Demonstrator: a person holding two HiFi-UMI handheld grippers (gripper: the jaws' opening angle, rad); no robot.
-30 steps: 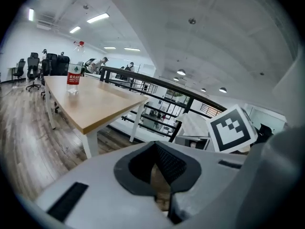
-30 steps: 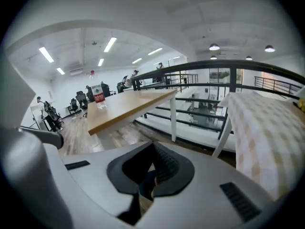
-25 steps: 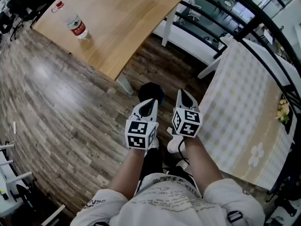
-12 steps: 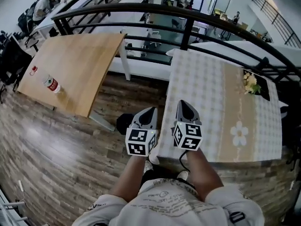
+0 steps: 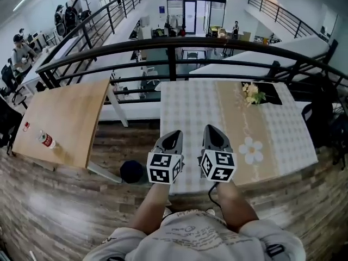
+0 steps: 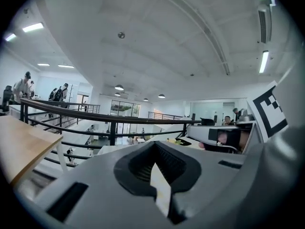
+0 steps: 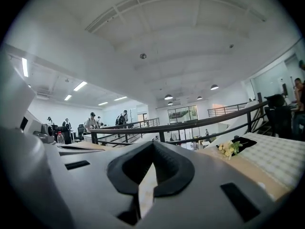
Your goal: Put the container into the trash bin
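Observation:
A plastic bottle with a red label (image 5: pixel 45 140) stands on the wooden table (image 5: pixel 65 121) at the left. A round black trash bin (image 5: pixel 132 171) sits on the floor between that table and the checkered one. My left gripper (image 5: pixel 173 135) and right gripper (image 5: pixel 211 129) are held side by side in front of me, above the near edge of the checkered table (image 5: pixel 272 129). Both are shut with nothing in them. In the left gripper view the left gripper (image 6: pixel 155 149) points level toward the railing. In the right gripper view the right gripper (image 7: pixel 152 149) does the same.
A black railing (image 5: pixel 179 45) runs behind both tables, with a drop to a lower floor beyond. A small bunch of flowers (image 5: pixel 251 94) lies at the checkered table's far side. A black bag (image 5: pixel 321 121) sits at the right. People stand at the far left.
The head view has swung up and away from the floor and wooden table toward the checkered table and railing. Both grippers keep their place in the view and stay shut.

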